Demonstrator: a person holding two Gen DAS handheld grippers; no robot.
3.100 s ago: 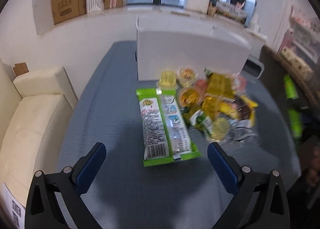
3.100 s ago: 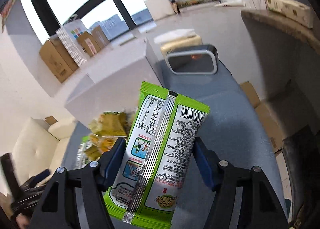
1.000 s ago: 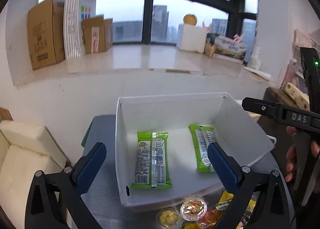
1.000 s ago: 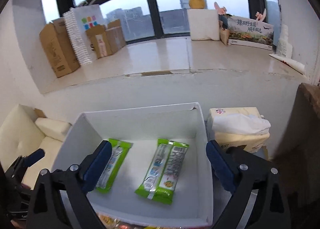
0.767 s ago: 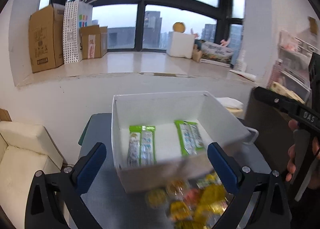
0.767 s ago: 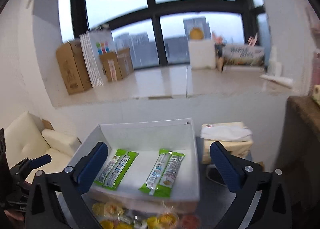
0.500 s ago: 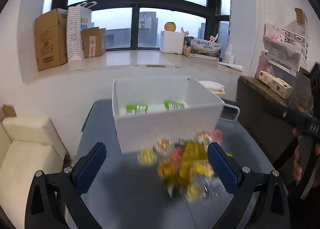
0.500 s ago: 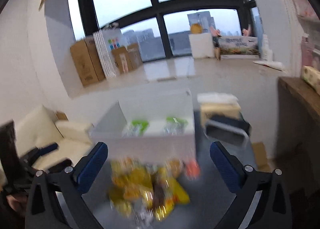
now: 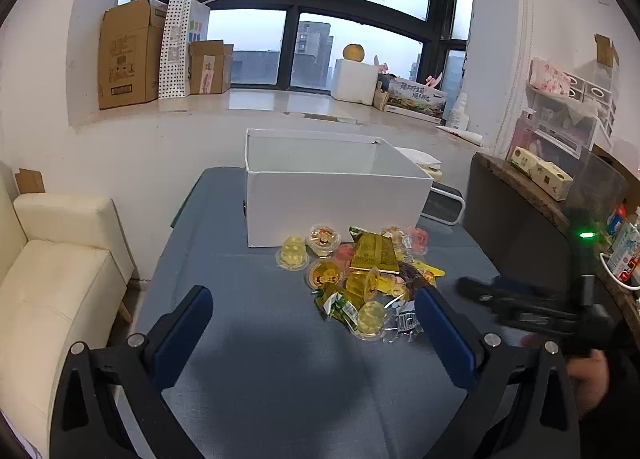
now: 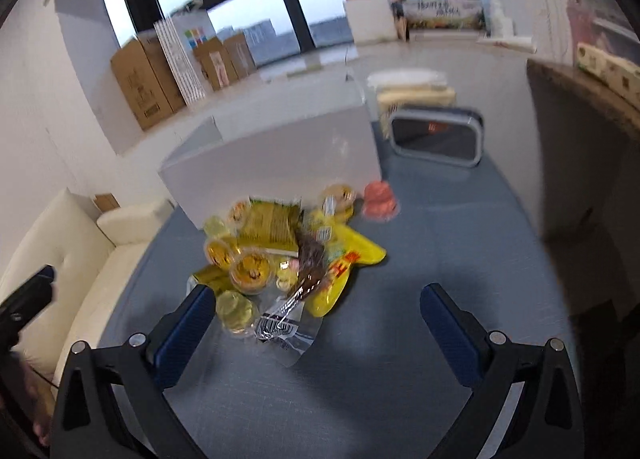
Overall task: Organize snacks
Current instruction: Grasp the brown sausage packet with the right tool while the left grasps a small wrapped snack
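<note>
A pile of snacks [image 9: 360,275] lies on the blue-grey table in front of a white open box [image 9: 332,195]: jelly cups, yellow packets, a small green pack and clear wrappers. The pile [image 10: 288,255] and the box [image 10: 280,163] also show in the right wrist view. My left gripper [image 9: 316,331] is open and empty, above the table short of the pile. My right gripper [image 10: 316,323] is open and empty, over the pile's near right side. The box's inside is hidden from both views.
A cream sofa [image 9: 52,279] stands left of the table [image 9: 248,359]. A dark tray with a pale rim [image 10: 436,139] lies right of the box, a tissue pack [image 10: 416,95] behind it. A dark side shelf [image 9: 520,195] stands at the right. Cardboard boxes [image 9: 128,55] line the windowsill.
Both grippers have pulled back from above the box and dropped toward the table. The view went from the two green packs inside the box to the pile in front of it.
</note>
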